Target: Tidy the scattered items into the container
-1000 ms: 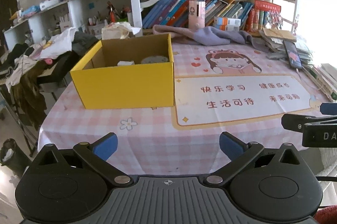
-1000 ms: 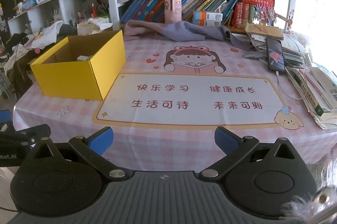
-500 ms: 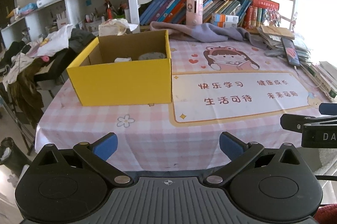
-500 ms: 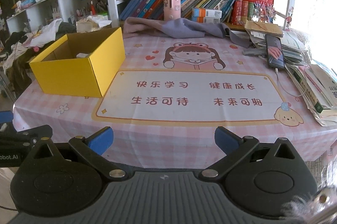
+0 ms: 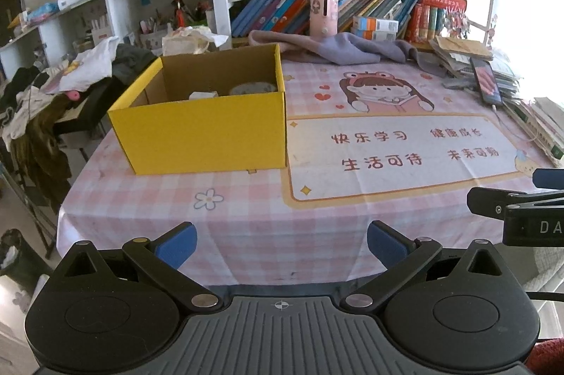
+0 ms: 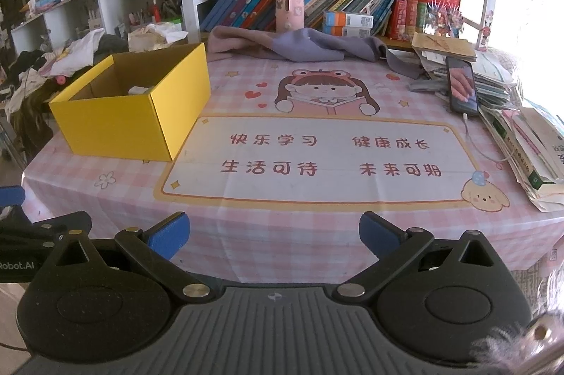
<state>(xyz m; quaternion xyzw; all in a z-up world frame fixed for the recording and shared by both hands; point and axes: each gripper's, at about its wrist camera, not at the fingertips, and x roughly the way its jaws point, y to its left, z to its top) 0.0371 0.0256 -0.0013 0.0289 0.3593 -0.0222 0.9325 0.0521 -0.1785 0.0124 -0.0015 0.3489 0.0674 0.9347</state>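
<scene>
A yellow cardboard box stands open on the left of the pink checked tablecloth; it also shows in the right wrist view. Inside it lie a small white item and a round grey item. My left gripper is open and empty, held off the table's front edge. My right gripper is open and empty, also in front of the table edge, to the right of the left one.
A purple cloth lies at the back by a pink cylinder and the bookshelf. A phone rests on stacked papers and books at the right. Clothes are piled on a chair at the left.
Both grippers have drawn back a little from the table and risen; the table and box look slightly farther away. Both stay open and empty.
</scene>
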